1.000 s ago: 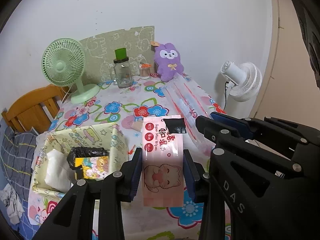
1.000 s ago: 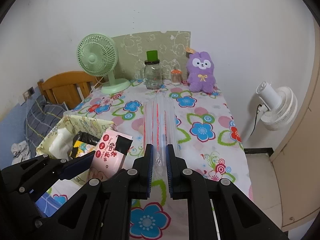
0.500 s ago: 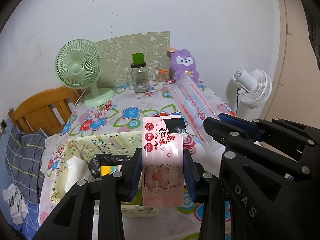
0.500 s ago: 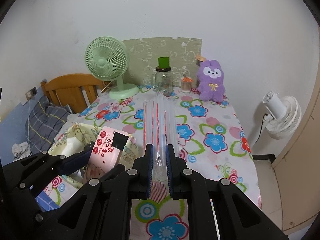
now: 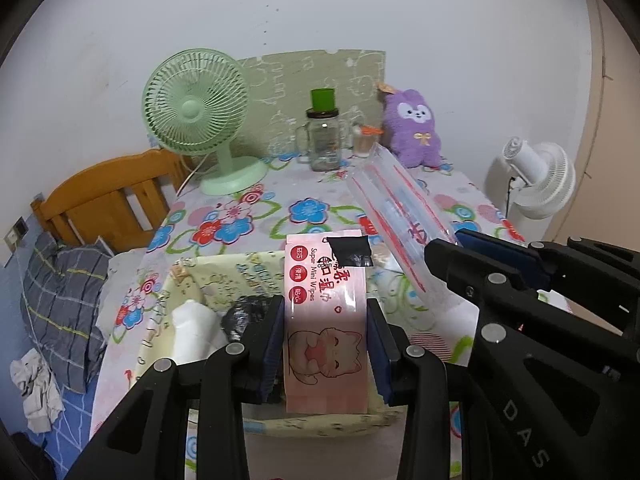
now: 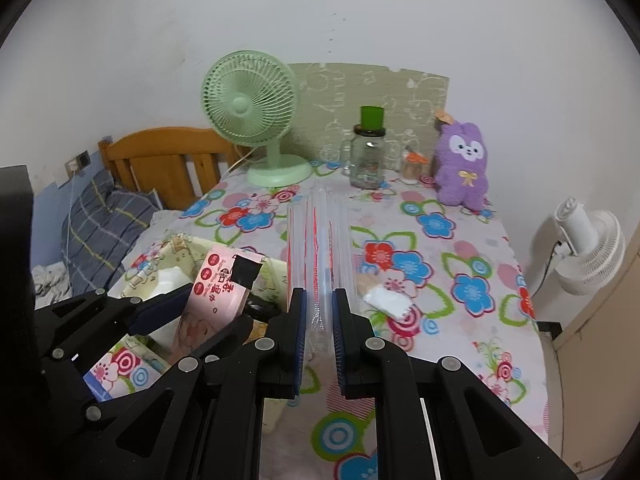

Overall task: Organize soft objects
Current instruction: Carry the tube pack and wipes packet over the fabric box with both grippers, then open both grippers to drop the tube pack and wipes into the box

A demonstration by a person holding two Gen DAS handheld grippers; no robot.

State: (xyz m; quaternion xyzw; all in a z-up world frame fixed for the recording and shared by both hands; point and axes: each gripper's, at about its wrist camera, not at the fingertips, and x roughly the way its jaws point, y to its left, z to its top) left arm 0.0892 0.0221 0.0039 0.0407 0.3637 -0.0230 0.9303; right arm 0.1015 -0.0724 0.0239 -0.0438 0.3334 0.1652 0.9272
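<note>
My left tongs (image 5: 326,344) clamp the wipes pack (image 5: 325,320) upright at the frame's lower middle, above the fabric bin (image 5: 224,276), I judge for dropping it in. My right tongs (image 6: 319,332) pinch a clear bag (image 6: 319,248), lifted off the surface (image 6: 460,280). The tongs hide the bin's front; what the bag contains I cannot tell.

left wrist: close, angled down over bench (image 5: 280,216) | right wrist: same | shared: green fan (image 5: 196,112) (image 6: 248,100) at 12 o'clock
</note>
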